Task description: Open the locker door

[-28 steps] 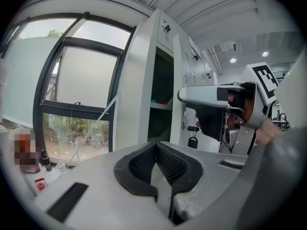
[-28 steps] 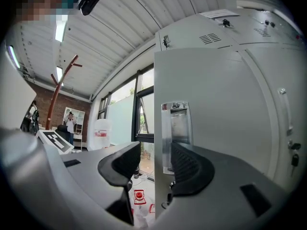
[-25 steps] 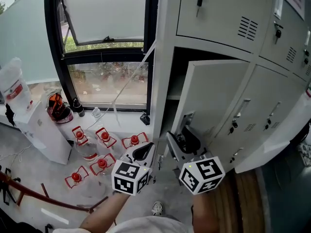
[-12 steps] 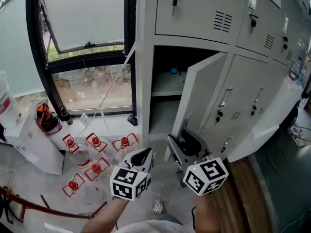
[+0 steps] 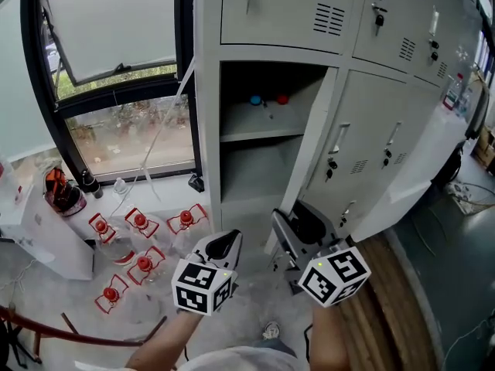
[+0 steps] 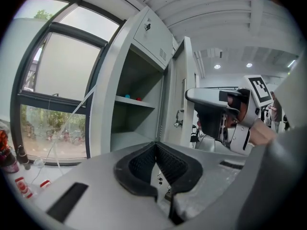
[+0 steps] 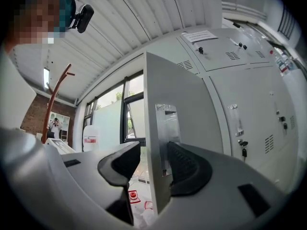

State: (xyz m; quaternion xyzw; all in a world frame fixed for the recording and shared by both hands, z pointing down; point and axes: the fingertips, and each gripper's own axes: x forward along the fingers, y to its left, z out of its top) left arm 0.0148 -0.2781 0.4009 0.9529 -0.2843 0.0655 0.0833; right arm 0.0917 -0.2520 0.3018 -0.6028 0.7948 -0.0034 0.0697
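Observation:
The grey locker door point(image 5: 311, 151) stands swung out from its compartment point(image 5: 255, 168), seen nearly edge-on in the head view. My right gripper point(image 5: 292, 226) is shut on the door's free edge near its lower end. In the right gripper view the door point(image 7: 177, 95) passes between the two pads of the right gripper point(image 7: 153, 158), with the latch plate against the right pad. My left gripper point(image 5: 226, 243) hangs to the left of the door, shut and holding nothing; its pads point(image 6: 156, 147) meet at the tips. A shelf point(image 5: 259, 126) inside carries a small blue and a small red object.
More closed lockers point(image 5: 387, 145) with keys run to the right. Several red-capped water bottles point(image 5: 139, 222) lie on the floor below the window point(image 5: 116, 91). A white water dispenser point(image 5: 42, 238) stands at the left, and a red bar point(image 5: 62, 331) crosses the lower left.
The door has swung further out with my right gripper on its edge, so the compartment and its shelf now show. The left gripper has stayed shut beside it.

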